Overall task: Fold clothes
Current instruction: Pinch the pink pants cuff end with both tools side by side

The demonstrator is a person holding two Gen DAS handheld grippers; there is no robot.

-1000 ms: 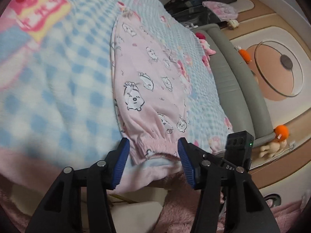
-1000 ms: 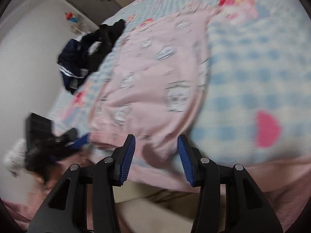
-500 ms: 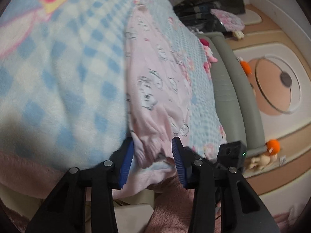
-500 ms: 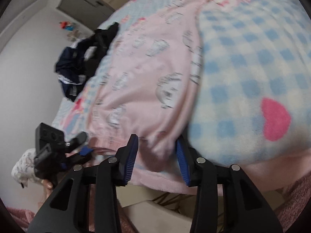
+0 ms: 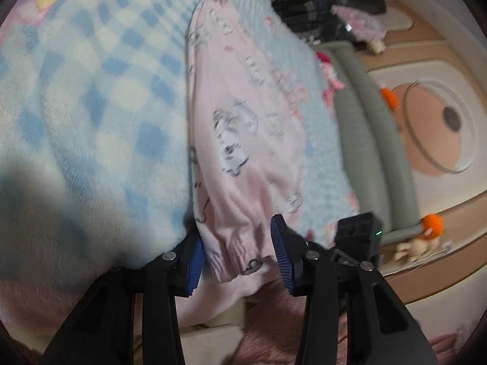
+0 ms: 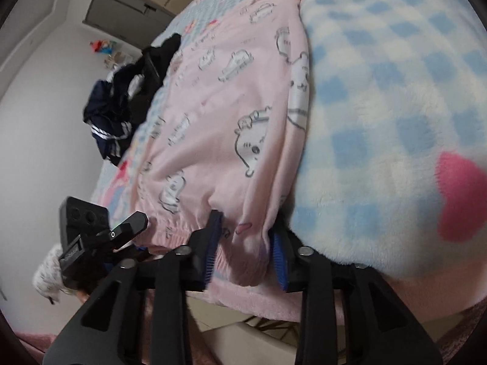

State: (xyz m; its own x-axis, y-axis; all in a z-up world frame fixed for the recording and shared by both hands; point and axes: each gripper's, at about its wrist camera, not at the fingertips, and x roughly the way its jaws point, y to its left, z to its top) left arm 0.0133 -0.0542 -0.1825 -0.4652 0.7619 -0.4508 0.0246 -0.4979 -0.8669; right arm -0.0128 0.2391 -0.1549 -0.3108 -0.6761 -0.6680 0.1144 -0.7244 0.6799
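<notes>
Both tools have crept in on the near hem of the pink pyjama garment (image 5: 243, 140) since a second ago, and their blue pads now stand narrower about the cloth. At the bottom centre of the left wrist view, the left tool (image 5: 236, 258) straddles one gathered cuff (image 5: 237, 252): the left pad touches its edge, the right pad stands a little clear, so the jaws are apart with the cuff between them, not yet clamped. In the right wrist view the right tool (image 6: 245, 246), low in the frame, is closing, and a bunched corner of the garment's hem (image 6: 243, 237) swells between its pads, which seem to press it on both sides. The garment lies stretched lengthwise up the middle of each frame on a blue-and-white checked blanket (image 6: 380, 106) covering the bed, its hem overhanging the near edge, which is likely why the tools come in from below. Taking the two near corners together would let the cloth be lifted evenly and laid over itself. A dark heap of clothes (image 6: 121, 106) waits at the left of the right view.
</notes>
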